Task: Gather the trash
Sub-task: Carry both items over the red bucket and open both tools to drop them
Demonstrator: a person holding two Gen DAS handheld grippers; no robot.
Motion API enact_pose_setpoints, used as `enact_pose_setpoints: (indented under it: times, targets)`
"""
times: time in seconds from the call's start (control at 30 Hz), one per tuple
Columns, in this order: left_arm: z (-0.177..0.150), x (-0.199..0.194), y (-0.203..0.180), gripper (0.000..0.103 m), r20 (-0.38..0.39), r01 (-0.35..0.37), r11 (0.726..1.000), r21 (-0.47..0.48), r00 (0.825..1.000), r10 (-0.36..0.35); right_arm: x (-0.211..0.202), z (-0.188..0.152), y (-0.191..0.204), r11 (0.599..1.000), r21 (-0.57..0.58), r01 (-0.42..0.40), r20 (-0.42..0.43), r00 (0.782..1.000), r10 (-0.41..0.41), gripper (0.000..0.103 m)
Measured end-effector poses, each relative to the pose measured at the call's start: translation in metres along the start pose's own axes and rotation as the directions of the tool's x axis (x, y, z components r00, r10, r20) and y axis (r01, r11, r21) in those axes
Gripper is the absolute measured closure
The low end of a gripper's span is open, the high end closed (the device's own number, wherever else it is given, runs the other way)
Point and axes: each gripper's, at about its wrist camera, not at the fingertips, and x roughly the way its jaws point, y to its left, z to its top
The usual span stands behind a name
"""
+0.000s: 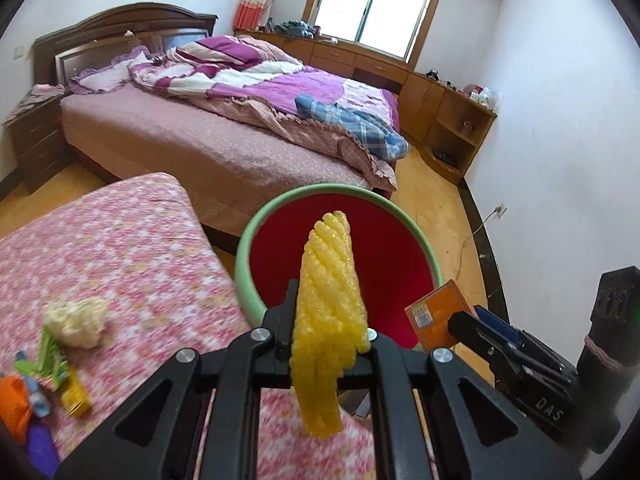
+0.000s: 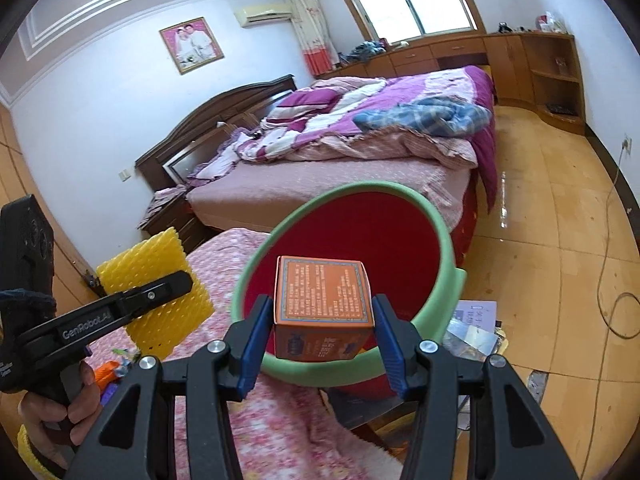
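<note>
From the left wrist camera, the left gripper (image 1: pixel 329 350) is squeezed tight on a yellow foam net (image 1: pixel 329 312). The net stands up between the two fingers and its lower end hangs down past them. Just behind the net is the bin (image 1: pixel 256 236), which has a green rim and is red inside. The net is held in front of the bin's mouth, a little above the near rim. To the left of the bin is a table with a pink flowery cloth (image 1: pixel 132 248). On that cloth, well to the left of the bin, lie a crumpled white tissue (image 1: pixel 76 322), a green and yellow wrapper (image 1: pixel 60 372) and an orange thing (image 1: pixel 14 404); this part is blurry, so what the orange thing is stays hard to tell. To the right of the bin, the right gripper (image 1: pixel 480 330) holds an orange box (image 1: pixel 436 316).

From the right wrist camera, the right gripper (image 2: pixel 322 330) is clamped on the orange box (image 2: pixel 322 296), with a blue pad pressing each side. The box sits over the near rim of the bin (image 2: pixel 452 248). To the left of the bin, the left gripper (image 2: pixel 176 284) grips the yellow foam net (image 2: pixel 160 320). Behind the bin is a bed (image 2: pixel 320 176) with a purple quilt (image 2: pixel 404 92).
</note>
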Motion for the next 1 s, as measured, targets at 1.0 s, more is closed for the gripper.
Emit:
enact_pose_setpoints:
  times: [1.0]
  targets:
    - [-0.004,0.016,0.01,0.06,-0.02,-0.047,0.998,-0.036,0.999,0.046,0.01,0.002,-0.002,1.0,0.012,-0.017,0.041,0.999,0.016,0.036]
